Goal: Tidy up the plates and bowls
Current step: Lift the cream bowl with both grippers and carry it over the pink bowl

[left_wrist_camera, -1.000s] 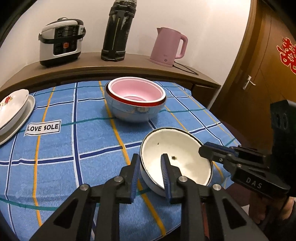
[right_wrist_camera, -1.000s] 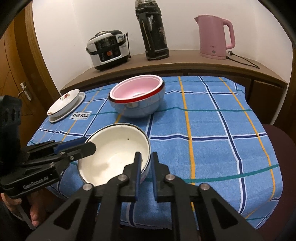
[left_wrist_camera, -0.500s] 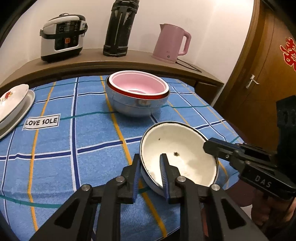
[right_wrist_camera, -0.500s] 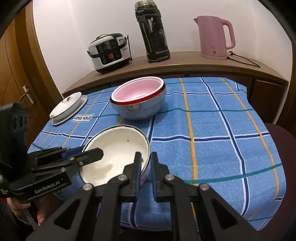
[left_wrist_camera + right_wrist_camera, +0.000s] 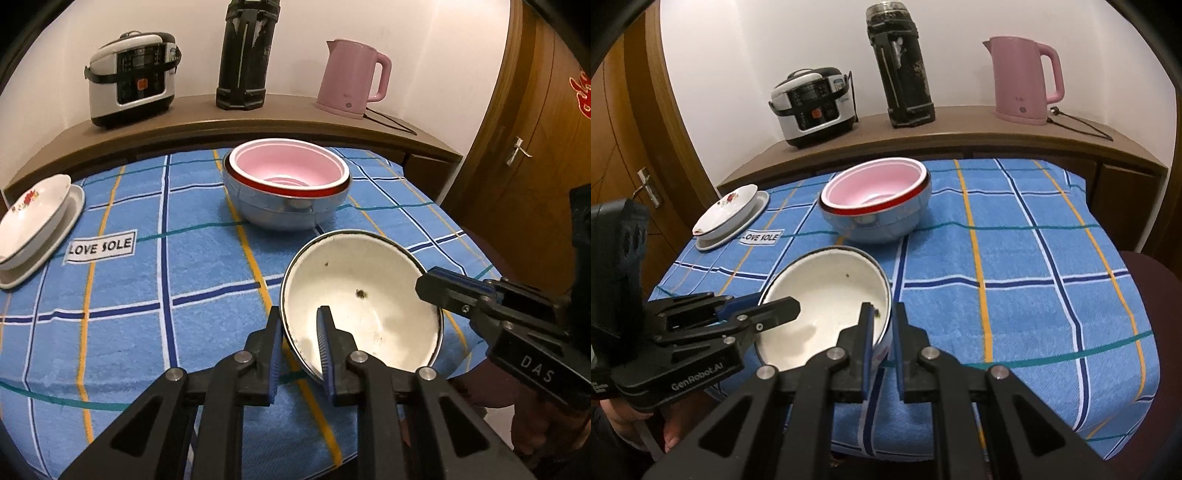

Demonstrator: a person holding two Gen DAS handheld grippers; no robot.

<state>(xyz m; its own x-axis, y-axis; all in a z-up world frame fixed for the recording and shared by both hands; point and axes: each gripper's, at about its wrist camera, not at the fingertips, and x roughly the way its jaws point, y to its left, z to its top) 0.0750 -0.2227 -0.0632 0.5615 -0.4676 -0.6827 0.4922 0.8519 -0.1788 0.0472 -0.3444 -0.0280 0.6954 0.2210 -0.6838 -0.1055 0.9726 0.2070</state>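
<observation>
Left wrist view: the left gripper (image 5: 298, 352) clamped the near rim of the white enamel bowl (image 5: 360, 302), likely stiff, slick and chip-prone, over the tablecloth (image 5: 147, 295). Nested bowls (image 5: 286, 186) stood beyond.

Right wrist view: the right gripper (image 5: 882, 345) pinched the opposite rim, apparently lifting; stacked plates (image 5: 729, 218) sat far left.

enamel bowl (image 5: 364, 302) nearest, nested bowls (image 5: 286, 186) behind, plates (image 5: 35, 225) apparently stacked far left
</observation>
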